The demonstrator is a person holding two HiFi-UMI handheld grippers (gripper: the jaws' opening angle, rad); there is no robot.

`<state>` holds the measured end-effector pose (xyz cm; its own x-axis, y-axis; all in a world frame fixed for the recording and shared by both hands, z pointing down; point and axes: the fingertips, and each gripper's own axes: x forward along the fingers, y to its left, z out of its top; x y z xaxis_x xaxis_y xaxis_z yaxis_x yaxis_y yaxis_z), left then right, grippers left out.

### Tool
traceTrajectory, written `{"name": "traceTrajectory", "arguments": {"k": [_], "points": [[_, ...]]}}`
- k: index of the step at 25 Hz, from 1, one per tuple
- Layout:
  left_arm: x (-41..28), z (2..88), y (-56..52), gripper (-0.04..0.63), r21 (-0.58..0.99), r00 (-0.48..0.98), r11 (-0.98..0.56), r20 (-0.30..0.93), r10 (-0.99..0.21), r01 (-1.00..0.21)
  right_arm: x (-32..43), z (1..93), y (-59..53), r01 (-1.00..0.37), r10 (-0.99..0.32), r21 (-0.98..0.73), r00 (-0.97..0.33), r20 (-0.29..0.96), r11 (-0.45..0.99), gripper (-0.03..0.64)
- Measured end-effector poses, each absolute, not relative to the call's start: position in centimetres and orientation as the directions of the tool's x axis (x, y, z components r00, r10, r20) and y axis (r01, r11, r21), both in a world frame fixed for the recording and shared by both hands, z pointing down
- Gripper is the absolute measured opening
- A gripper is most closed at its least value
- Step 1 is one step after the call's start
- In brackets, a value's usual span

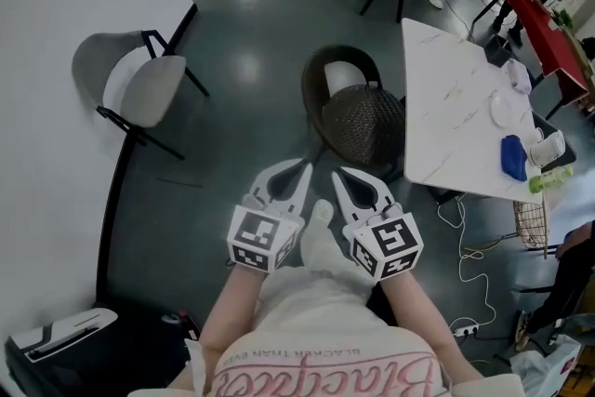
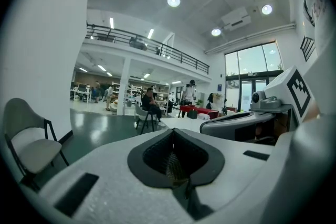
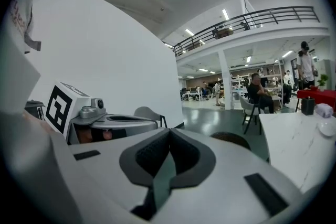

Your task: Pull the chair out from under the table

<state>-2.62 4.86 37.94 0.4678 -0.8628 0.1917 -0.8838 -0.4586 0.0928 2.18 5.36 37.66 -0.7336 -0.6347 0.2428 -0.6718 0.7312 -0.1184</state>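
Note:
A dark wicker chair [image 1: 358,112] stands by the left edge of the white marble table [image 1: 446,98], its seat nearest the tabletop. Both grippers hover side by side just short of the chair, touching nothing. The left gripper [image 1: 305,165] is shut and holds nothing; in its own view the jaws [image 2: 172,131] meet at the tip. The right gripper [image 1: 338,174] is shut and empty too, its tips [image 3: 169,131] together. In the right gripper view the chair's rounded top [image 3: 231,139] shows just beyond the jaws, with the table [image 3: 302,149] to its right.
A grey chair [image 1: 139,88] stands against the white wall at left. On the table's far side lie a blue item [image 1: 513,156] and a white plate [image 1: 509,110]. White cables [image 1: 465,256] and a power strip [image 1: 462,328] lie on the floor beneath. A wire basket [image 1: 532,223] stands beside it.

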Motion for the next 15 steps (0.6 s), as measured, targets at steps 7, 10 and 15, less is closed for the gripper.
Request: {"name": "traceTrajectory", "arguments": {"k": [7, 10, 15], "points": [[-3.3, 37.6, -3.3, 0.005, 0.105, 0.494, -0.483, 0.17, -0.853, -0.869, 0.9, 37.3, -3.7, -0.648, -0.611, -0.131, -0.755, 0.237, 0.75, 0.002], [-3.3, 37.6, -7.5, 0.006, 0.114, 0.49, -0.476, 0.175, -0.854, -0.872, 1.2, 37.2, -8.0, -0.648, -0.61, -0.14, -0.756, 0.236, 0.749, 0.002], [-2.5, 38.0, -13.6, 0.006, 0.113, 0.528, -0.516, 0.18, -0.83, -0.849, 1.2, 37.1, -14.6, -0.645, -0.607, -0.16, -0.761, 0.23, 0.747, 0.002]]}}
